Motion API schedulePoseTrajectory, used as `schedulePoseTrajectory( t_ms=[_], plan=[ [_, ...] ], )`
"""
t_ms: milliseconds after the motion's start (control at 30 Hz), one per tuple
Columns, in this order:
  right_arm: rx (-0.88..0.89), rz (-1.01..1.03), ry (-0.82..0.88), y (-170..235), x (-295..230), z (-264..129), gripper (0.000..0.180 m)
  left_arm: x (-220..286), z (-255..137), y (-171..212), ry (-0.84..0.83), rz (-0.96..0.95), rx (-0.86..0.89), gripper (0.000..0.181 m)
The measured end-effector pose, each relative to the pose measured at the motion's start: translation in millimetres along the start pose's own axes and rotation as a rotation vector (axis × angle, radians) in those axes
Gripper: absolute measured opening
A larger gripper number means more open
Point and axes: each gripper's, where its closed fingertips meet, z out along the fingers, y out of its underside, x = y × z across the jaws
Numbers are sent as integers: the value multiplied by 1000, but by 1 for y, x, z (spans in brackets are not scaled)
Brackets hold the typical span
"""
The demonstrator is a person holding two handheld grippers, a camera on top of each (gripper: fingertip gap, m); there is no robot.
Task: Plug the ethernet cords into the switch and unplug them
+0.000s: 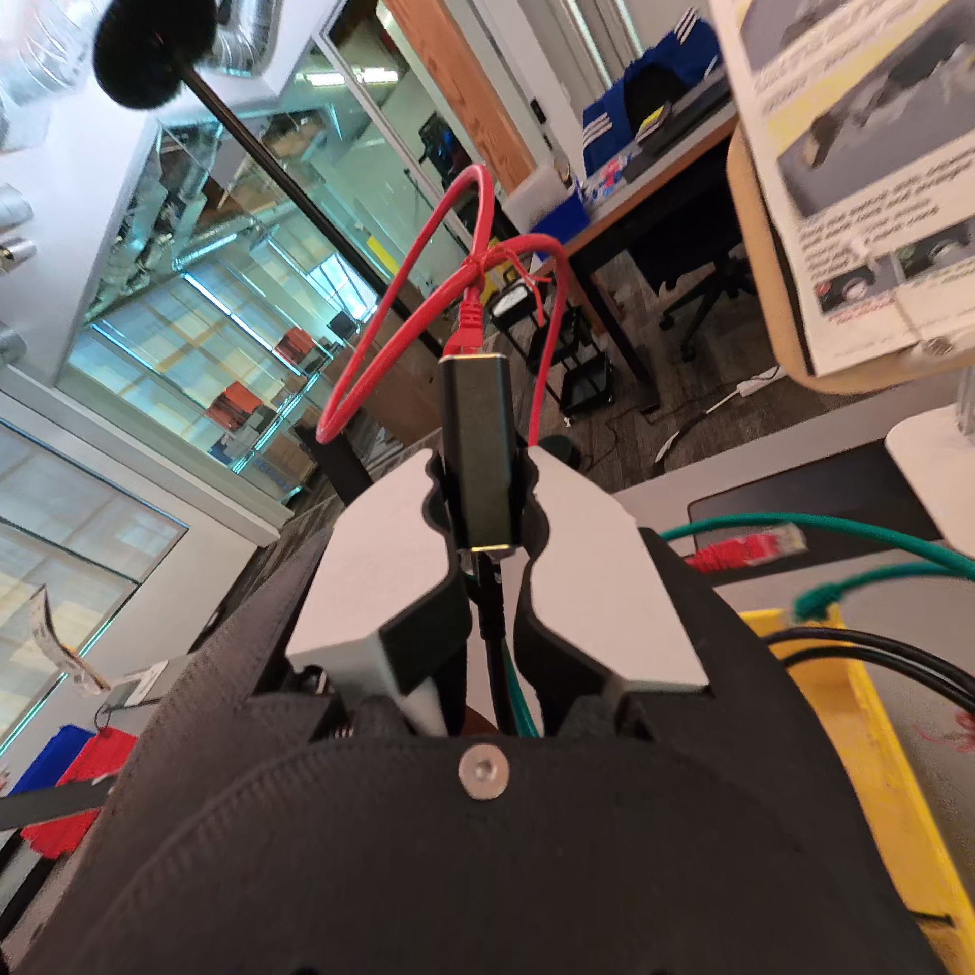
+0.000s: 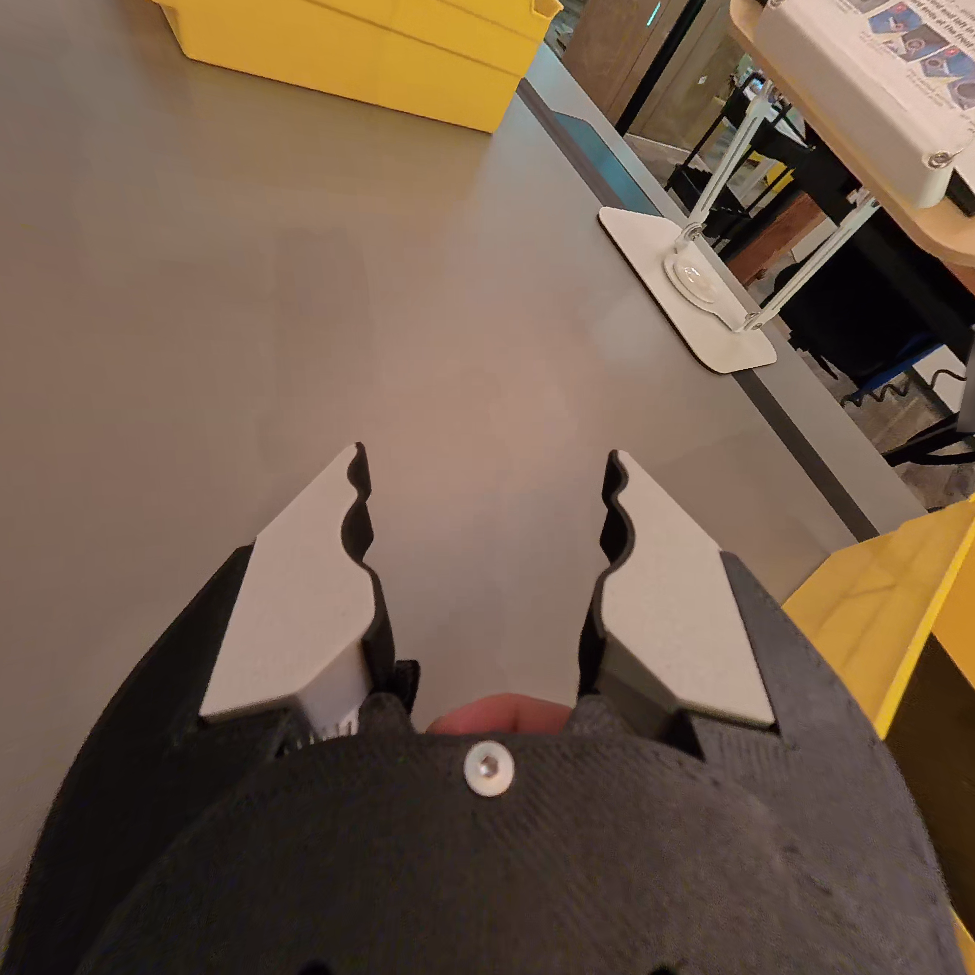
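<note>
My left gripper (image 1: 481, 464) is shut on a small black switch (image 1: 477, 448) and holds it up in the air, tilted. A red ethernet cord (image 1: 411, 337) is plugged into the switch's far end with its red plug (image 1: 467, 330); the cord is looped and tied with a twist tie. The cord's other red plug (image 1: 744, 548) lies loose on the table at the right. A green cord (image 1: 823, 527) runs across the table and under the gripper. My right gripper (image 2: 485, 456) is open and empty over the bare grey table (image 2: 264, 316). The switch and cords are out of the right wrist view.
A yellow bin (image 2: 369, 47) stands at the far side of the table and shows at the right in the left wrist view (image 1: 886, 765). Black cables (image 1: 870, 654) run over its rim. A white stand base (image 2: 686, 295) sits by the table edge under a wooden board with printed sheets (image 1: 854, 174).
</note>
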Motion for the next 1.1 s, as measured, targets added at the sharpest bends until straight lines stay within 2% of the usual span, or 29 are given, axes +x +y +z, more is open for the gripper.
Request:
schedulePoseTrajectory(
  t_ms=[300,767,933,1100],
  plan=[
    [-22,-32,38,9,6,2,86,2,-47,-82,32,36,155,21],
    [-14,-47,55,9,9,3,85,10,-139,-175,83,74,383,20],
    [-1,-49,60,4,11,1,85,35,-167,-188,191,64,421,20],
    [17,-42,64,0,12,-1,85,74,-181,-182,265,110,413,21]
  ],
)
